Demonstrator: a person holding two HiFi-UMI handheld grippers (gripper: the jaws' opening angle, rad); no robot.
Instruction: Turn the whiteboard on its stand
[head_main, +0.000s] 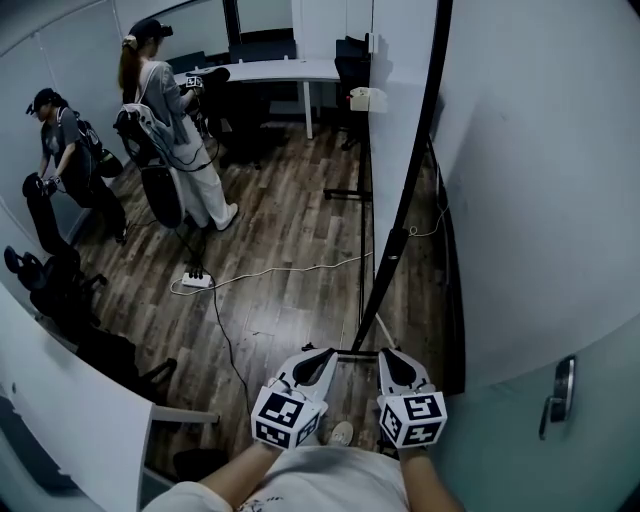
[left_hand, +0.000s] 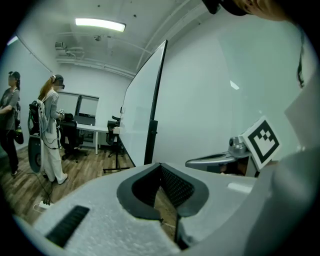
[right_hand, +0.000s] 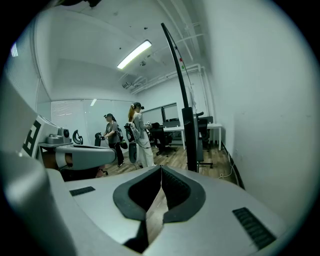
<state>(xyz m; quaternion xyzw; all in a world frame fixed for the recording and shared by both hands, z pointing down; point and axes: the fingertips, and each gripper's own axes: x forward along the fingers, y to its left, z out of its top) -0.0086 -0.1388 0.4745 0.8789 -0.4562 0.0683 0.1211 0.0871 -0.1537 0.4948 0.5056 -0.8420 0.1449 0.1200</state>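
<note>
Head view: whiteboard (head_main: 405, 200) edge-on, ahead; left tool (head_main: 312, 362), right tool (head_main: 398, 362) side by side, short of its stand (head_main: 347, 193).
Left gripper view: jaws closed, empty.
Right gripper view: same.
Step, likely: approach. Next: reach frame edge, push round.

Head view looks steeply down on left gripper (head_main: 328, 353) and right gripper (head_main: 386, 353); each gripper view looks along its jaws. All share the whiteboard (head_main: 398, 110) ahead of the tips.
</note>
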